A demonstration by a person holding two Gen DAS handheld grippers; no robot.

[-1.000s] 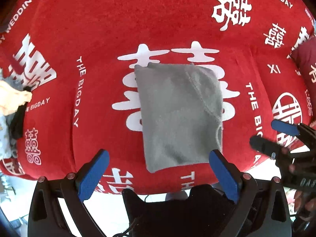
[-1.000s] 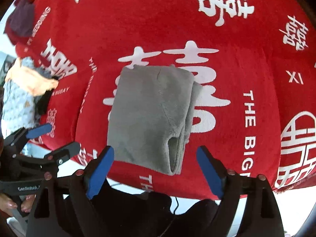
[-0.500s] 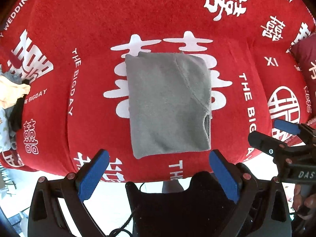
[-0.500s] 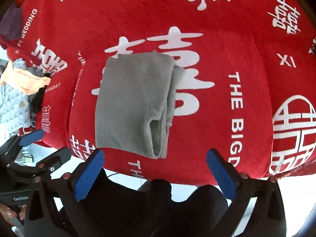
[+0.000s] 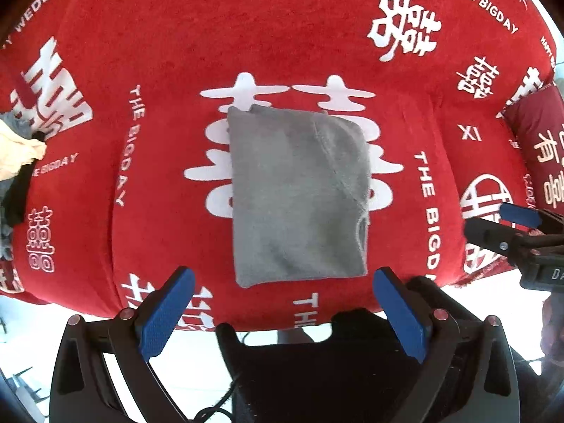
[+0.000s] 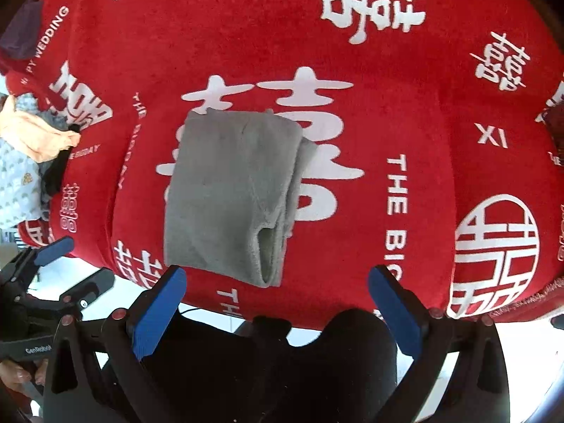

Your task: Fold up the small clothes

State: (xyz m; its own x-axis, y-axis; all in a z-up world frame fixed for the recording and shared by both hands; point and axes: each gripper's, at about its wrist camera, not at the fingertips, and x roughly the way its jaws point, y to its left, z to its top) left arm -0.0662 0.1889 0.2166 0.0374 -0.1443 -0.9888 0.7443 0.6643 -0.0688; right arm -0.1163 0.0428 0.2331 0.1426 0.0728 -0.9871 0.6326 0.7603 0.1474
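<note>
A grey fleece garment lies folded into a rectangle on the red cloth-covered table, near its front edge; the right wrist view shows the same garment with its layered edge on the right. Above the table's front edge my left gripper stands open, nothing between its blue pads. My right gripper is wide open too, empty, hovering just this side of the garment. Each gripper shows in the other's view: the right gripper at the right edge, the left gripper at lower left.
A pile of other small clothes, cream, patterned white and black, lies at the table's left edge. A dark red cushion sits at the far right. White floor shows below the table's front edge. A hand holds the left gripper.
Both grippers have drawn back and up from the folded garment, which now lies farther from the pads. The right gripper's pads stand wider apart than a second ago.
</note>
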